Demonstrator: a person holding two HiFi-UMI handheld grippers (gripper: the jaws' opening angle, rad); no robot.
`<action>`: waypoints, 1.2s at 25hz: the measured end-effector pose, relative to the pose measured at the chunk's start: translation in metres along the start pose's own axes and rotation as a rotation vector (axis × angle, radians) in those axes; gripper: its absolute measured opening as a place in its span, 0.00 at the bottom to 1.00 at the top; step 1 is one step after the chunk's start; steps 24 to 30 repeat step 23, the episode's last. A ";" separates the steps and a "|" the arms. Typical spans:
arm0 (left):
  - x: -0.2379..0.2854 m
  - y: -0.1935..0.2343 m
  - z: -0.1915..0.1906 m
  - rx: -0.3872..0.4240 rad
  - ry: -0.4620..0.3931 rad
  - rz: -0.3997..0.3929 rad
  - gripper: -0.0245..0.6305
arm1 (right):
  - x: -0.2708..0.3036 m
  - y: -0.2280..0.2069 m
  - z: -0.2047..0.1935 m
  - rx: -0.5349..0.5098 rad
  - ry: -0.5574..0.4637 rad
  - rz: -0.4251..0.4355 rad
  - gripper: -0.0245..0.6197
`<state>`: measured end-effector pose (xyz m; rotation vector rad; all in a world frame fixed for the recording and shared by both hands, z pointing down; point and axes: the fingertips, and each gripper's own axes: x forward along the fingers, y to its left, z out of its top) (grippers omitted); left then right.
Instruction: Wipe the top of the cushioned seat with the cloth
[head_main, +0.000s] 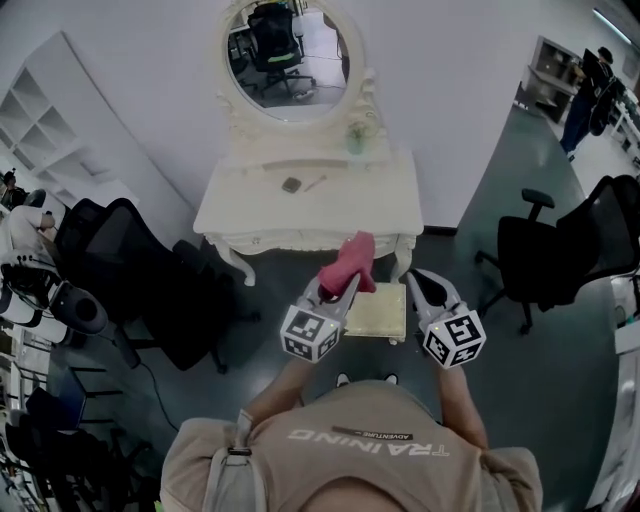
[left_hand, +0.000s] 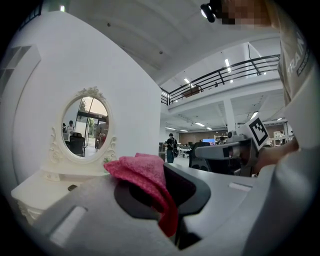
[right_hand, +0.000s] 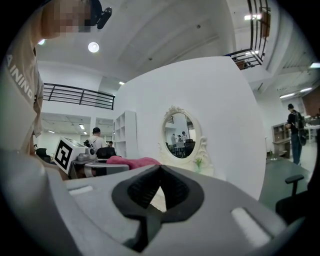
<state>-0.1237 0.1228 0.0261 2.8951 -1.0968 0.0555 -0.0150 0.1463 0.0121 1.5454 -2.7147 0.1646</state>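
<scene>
The pink cloth (head_main: 350, 262) hangs bunched from my left gripper (head_main: 338, 288), which is shut on it and held in the air. In the left gripper view the cloth (left_hand: 142, 172) spills over the closed jaws of that gripper (left_hand: 161, 176). Below and between both grippers lies the pale yellow cushioned seat (head_main: 378, 312), in front of the dressing table. My right gripper (head_main: 418, 279) is off to the seat's right side, also raised. Its jaws meet at the tips with nothing held (right_hand: 160, 168). The right gripper view catches the cloth (right_hand: 132, 161) at its left.
A white dressing table (head_main: 300, 215) with an oval mirror (head_main: 290, 55) stands just beyond the seat, with small items on top. Black office chairs stand at the left (head_main: 150, 280) and right (head_main: 545, 260). A person (head_main: 590, 90) stands far back right.
</scene>
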 end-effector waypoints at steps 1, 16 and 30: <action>-0.001 0.002 0.001 0.004 -0.001 0.009 0.10 | 0.001 0.001 -0.001 0.000 0.002 0.010 0.04; -0.005 0.015 -0.006 -0.009 -0.007 0.082 0.10 | 0.015 -0.003 -0.004 -0.022 0.003 0.056 0.04; 0.006 0.019 0.010 0.014 -0.033 0.080 0.10 | 0.020 -0.012 0.012 -0.045 -0.035 0.056 0.04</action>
